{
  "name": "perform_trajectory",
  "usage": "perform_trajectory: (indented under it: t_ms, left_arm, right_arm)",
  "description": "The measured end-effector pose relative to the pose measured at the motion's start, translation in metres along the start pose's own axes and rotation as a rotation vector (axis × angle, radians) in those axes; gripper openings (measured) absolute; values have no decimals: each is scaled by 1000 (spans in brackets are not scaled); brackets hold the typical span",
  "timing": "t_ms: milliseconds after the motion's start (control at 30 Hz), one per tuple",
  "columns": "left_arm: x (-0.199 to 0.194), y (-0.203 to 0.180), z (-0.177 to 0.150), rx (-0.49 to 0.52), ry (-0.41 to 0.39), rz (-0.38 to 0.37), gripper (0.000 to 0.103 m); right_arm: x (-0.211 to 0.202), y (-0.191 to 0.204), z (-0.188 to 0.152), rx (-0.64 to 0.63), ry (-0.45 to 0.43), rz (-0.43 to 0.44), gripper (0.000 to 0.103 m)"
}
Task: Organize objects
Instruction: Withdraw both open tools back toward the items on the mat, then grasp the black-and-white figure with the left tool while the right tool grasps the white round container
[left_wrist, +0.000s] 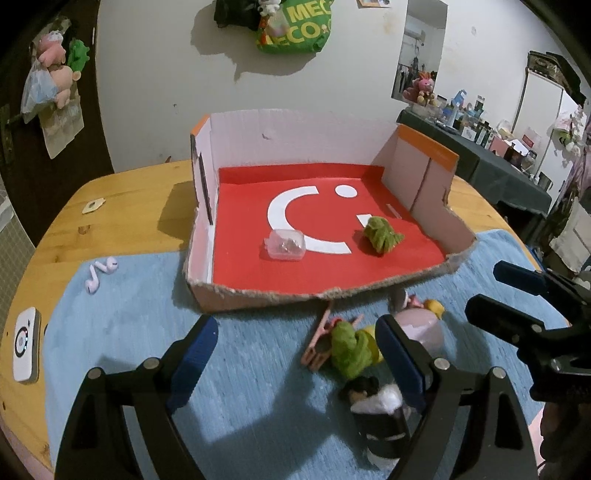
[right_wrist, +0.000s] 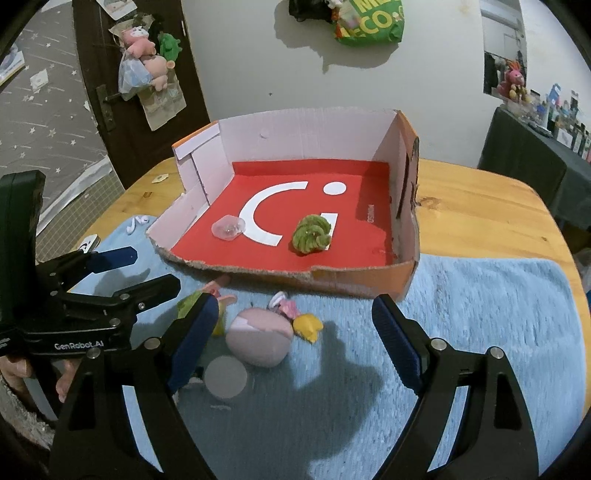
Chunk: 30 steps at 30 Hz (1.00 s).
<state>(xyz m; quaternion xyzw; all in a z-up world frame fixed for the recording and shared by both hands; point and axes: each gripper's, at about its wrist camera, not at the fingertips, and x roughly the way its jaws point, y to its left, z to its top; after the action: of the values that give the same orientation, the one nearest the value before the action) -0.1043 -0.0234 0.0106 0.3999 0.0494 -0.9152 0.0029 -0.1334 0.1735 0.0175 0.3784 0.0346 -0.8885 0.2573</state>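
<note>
A cut-down cardboard box (left_wrist: 258, 295) (right_wrist: 362, 286) with a red floor stands on a blue mat. In it lie a small clear plastic case (left_wrist: 285, 245) (right_wrist: 229, 227) and a green fuzzy scrunchie (left_wrist: 382, 234) (right_wrist: 312, 234). In front of the box lie a second green scrunchie (left_wrist: 349, 349), a pink clip (left_wrist: 319, 341), a pink round case (right_wrist: 258, 341) (left_wrist: 421, 325), a yellow piece (right_wrist: 308, 326) and a black-and-white bottle (left_wrist: 380, 417). My left gripper (left_wrist: 295, 354) is open above the mat, just left of this pile. My right gripper (right_wrist: 291, 339) is open around the pink case.
White earbuds (left_wrist: 99, 275) and a white device (left_wrist: 26, 345) lie at the mat's left edge. The wooden table (right_wrist: 480, 214) extends right of the box. The right gripper shows in the left wrist view (left_wrist: 517, 295); the left gripper shows in the right wrist view (right_wrist: 122, 273).
</note>
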Motion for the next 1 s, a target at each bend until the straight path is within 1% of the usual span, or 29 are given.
perform_trajectory:
  t_ms: [467, 1000]
  left_arm:
    - [-12, -9, -26, 1, 24, -34, 90]
    - [-18, -22, -48, 17, 46, -38, 90]
  right_arm:
    - [-8, -1, -19, 15, 13, -13, 86]
    - [-16, 0, -45, 24, 36, -12, 86]
